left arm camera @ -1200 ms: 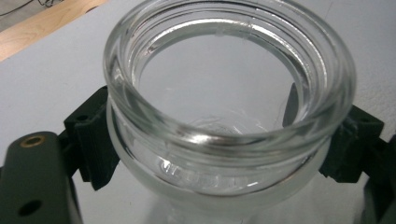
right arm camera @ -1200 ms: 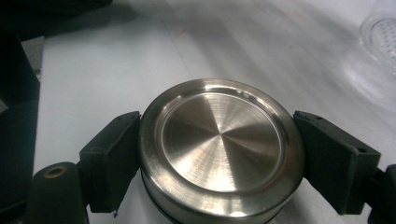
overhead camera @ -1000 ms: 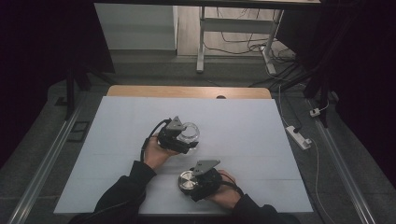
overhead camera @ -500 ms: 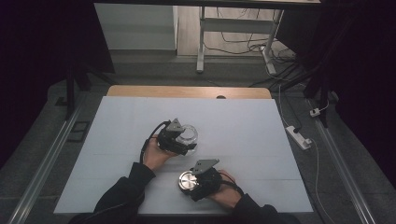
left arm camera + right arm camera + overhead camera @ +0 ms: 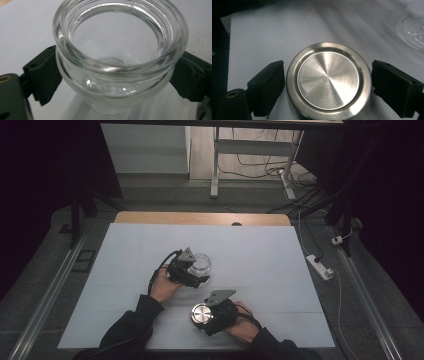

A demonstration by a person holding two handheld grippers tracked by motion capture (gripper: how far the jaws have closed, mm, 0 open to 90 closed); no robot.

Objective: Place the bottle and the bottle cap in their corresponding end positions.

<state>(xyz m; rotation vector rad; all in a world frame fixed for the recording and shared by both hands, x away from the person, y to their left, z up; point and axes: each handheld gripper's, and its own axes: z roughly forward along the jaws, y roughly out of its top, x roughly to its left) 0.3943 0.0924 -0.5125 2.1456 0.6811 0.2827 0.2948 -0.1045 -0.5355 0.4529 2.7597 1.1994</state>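
Tool on our left [image 5: 196,272] clamps the glass jar [image 5: 200,264] mid-frame; the right tool [image 5: 202,316] has edged nearer, gripping the steel lid [image 5: 201,314], so capping looks next.

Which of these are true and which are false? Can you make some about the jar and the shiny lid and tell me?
1. The left gripper holds a glass jar. True.
2. The jar has its lid on. False: the jar's mouth is open, with nothing on top.
3. The metal lid sits between the right gripper's jaws. True.
4. The lid is red plastic. False: it is shiny silver metal.
5. The jar is full of water. False: it looks empty, and the table shows through the glass.
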